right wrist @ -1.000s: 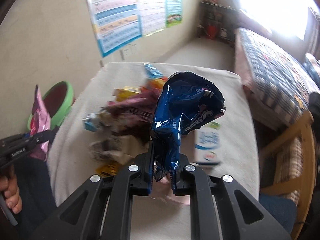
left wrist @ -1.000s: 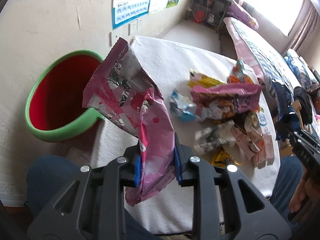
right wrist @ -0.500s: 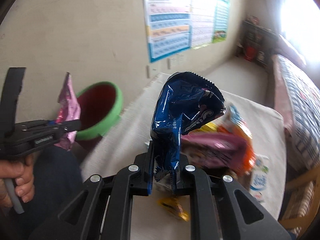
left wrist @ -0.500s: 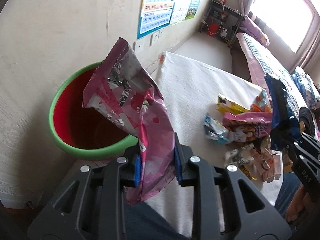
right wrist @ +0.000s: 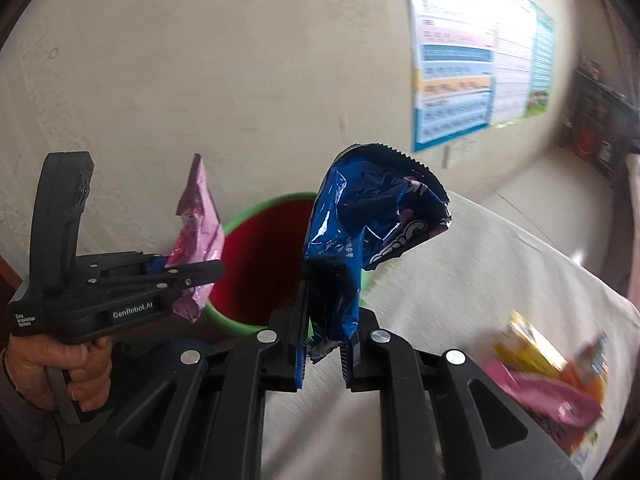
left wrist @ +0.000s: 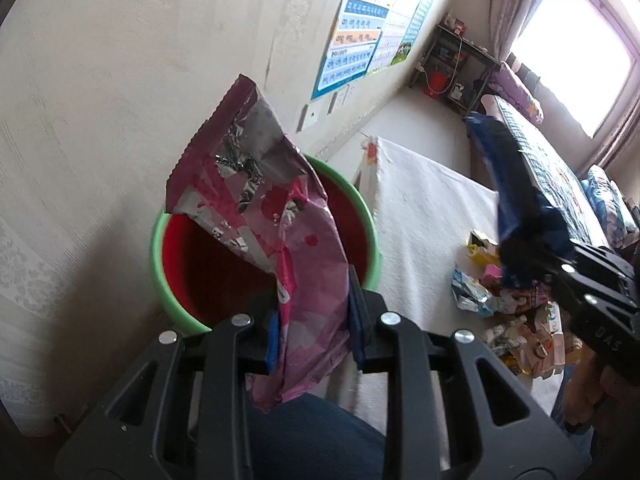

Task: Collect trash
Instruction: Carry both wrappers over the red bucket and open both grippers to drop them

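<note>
Now, through the left camera, my left gripper (left wrist: 314, 328) squeezed the pink bag (left wrist: 276, 236), which stood tall right over the red bin (left wrist: 168, 280).

Through the right camera, my right gripper (right wrist: 324, 356) pinched the blue bag (right wrist: 360, 240); the bin (right wrist: 260, 272) sat just ahead, a bit left.

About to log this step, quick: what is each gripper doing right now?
Left gripper: shut on a crumpled pink foil snack bag.
Right gripper: shut on a crumpled dark blue foil snack bag.
</note>
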`<state>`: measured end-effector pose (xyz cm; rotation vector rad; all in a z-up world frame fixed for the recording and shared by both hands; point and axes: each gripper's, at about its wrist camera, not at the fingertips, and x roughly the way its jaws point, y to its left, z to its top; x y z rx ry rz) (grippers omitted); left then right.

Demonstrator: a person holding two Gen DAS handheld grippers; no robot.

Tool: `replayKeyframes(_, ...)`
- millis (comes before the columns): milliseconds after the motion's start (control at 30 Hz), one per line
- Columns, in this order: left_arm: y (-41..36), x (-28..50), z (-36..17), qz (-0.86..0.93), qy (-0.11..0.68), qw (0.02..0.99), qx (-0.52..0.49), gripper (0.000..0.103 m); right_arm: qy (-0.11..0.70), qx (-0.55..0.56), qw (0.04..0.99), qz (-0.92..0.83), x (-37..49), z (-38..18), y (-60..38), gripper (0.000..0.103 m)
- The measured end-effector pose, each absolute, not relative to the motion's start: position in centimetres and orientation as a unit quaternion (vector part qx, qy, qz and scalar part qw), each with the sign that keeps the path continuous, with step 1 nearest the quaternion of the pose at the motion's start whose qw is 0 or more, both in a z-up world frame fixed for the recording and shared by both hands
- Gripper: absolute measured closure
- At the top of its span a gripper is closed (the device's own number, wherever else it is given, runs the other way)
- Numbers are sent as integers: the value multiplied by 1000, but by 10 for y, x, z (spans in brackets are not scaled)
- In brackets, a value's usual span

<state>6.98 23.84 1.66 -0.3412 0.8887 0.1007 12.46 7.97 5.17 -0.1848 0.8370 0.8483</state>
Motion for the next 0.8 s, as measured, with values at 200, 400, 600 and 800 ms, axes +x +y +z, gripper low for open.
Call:
replayKeyframes(200, 265, 79, 20, 37, 416, 888, -191, 78, 398, -91, 812, 416, 137, 42, 119, 89)
replayKeyframes(400, 287, 91, 22, 25, 405, 889, -213, 78, 406, -91, 798, 435, 150, 28, 146, 89)
replayKeyframes(600, 306, 97, 21, 15, 397, 884, -248, 77, 420, -85, 790, 439, 160, 15, 165, 87)
replayKeyframes(800, 315, 99, 24, 10, 393, 885, -250, 37, 421, -81, 791, 437, 161, 7, 170, 37)
